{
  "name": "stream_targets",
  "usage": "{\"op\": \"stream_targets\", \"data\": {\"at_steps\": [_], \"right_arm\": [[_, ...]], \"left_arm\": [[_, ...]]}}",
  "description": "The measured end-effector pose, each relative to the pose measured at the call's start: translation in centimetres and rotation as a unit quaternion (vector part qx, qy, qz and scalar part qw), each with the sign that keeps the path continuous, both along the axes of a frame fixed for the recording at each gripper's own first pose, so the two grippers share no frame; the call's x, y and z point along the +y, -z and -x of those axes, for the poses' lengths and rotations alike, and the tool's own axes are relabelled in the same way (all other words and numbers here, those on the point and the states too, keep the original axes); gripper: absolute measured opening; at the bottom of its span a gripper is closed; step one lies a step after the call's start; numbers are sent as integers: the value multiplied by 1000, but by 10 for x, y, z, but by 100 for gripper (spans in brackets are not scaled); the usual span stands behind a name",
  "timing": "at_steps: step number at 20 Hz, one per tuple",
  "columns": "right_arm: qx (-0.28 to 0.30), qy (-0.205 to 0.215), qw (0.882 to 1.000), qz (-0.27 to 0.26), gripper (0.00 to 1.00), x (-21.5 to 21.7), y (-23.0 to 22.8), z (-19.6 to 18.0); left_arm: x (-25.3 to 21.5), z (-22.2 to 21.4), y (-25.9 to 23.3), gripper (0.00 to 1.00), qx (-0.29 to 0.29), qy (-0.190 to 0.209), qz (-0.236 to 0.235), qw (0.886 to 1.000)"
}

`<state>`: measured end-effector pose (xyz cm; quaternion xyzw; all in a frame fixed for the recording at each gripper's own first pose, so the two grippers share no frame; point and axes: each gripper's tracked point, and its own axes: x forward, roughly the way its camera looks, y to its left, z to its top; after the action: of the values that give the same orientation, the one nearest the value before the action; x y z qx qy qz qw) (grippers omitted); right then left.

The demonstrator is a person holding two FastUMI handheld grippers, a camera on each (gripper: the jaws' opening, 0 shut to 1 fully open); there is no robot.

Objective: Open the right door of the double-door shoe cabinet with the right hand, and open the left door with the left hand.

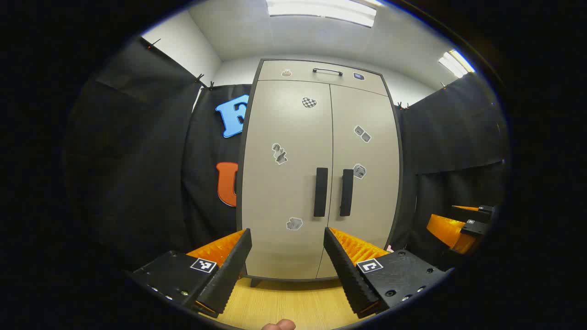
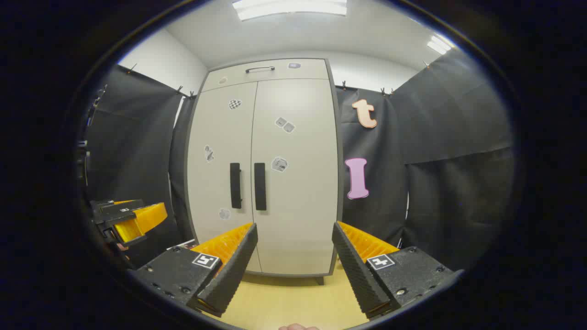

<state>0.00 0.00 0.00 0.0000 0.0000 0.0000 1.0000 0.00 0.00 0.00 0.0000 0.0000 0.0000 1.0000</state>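
At twelve o'clock, my splayed right gripper (image 2: 293, 256) faces the right door's handle (image 2: 260, 186); veering left risks grabbing the left handle (image 2: 235, 185).

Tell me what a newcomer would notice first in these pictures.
The tall beige shoe cabinet stands dead ahead against the black cloth wall, both doors shut, with two black handles side by side at the middle seam. Below, the left gripper and right gripper wait with orange-and-black jaws spread wide, short of the doors.

Bare floor (image 1: 284, 302) lies open up to the shut cabinet doors (image 1: 321, 151) — black cloth walls (image 1: 137, 151) flank both sides.
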Motion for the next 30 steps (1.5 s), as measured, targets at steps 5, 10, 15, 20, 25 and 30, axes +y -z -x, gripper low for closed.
{"op": "stream_targets", "data": {"at_steps": [5,10,15,20,25,30], "right_arm": [[0,7,1000,-2,100,-6,-1,-1],[-1,10,1000,-4,100,-9,1,-2],[2,8,1000,-1,100,-4,1,-8],[2,6,1000,6,100,2,6,-13],[10,4,1000,1,100,6,7,-36],[16,5,1000,-4,100,12,5,-67]], "left_arm": [[-6,-2,-1,95,-1,5,-5,1000],[-10,-4,2,95,0,11,-5,1000],[-14,-4,-1,95,-7,17,-16,1000],[-19,-11,4,95,-5,29,-16,999],[-20,-17,7,95,2,35,-13,999],[-18,-17,7,95,-1,39,-12,999]]}}
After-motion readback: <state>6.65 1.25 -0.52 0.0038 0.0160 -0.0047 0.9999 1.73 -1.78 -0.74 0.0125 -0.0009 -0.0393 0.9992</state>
